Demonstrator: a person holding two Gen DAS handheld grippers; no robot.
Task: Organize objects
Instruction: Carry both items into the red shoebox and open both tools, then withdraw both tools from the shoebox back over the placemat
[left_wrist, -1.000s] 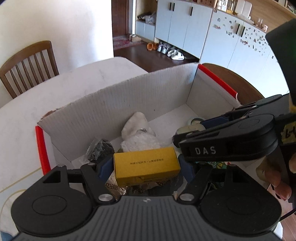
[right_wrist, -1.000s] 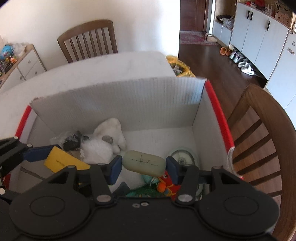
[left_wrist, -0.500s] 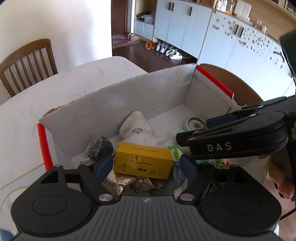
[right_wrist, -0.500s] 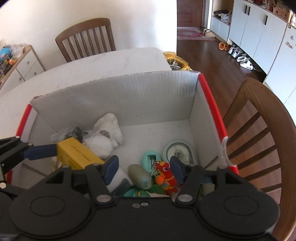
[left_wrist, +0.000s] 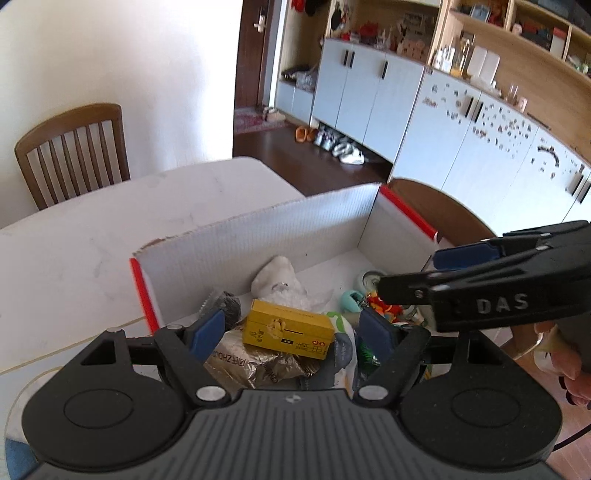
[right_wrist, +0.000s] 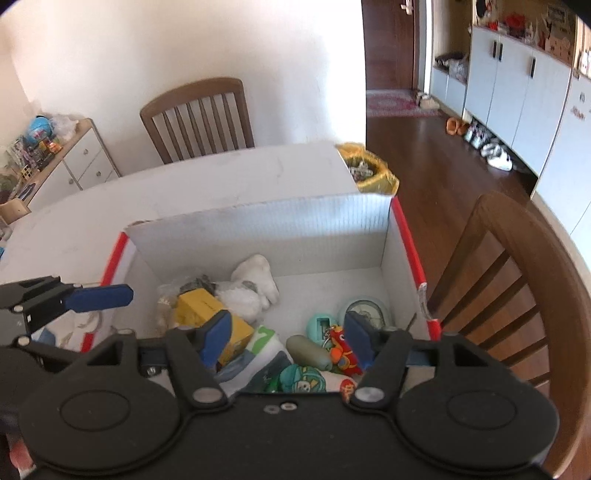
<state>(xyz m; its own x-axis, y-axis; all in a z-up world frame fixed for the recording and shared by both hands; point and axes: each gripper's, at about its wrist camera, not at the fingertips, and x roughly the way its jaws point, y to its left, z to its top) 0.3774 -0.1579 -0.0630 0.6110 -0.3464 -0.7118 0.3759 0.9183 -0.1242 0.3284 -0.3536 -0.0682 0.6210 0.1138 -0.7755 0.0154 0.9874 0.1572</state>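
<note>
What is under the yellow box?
The yellow box lies on a crinkly silver packet inside the cardboard box. Anything below that packet is hidden.

Box: corrugated white board, matt, ribbed walls, red tape on edges. Yellow carton: smooth printed card, slight sheen; foil pouch beneath it: crinkled, glossy. Chair: varnished wood; table: matt white, scuffed.

walls: plain white | floor: dark wood boards | seating: slatted wooden chair behind white table | storage: pale blue-grey cabinets, shoes lined below | light: bright daylight
</note>
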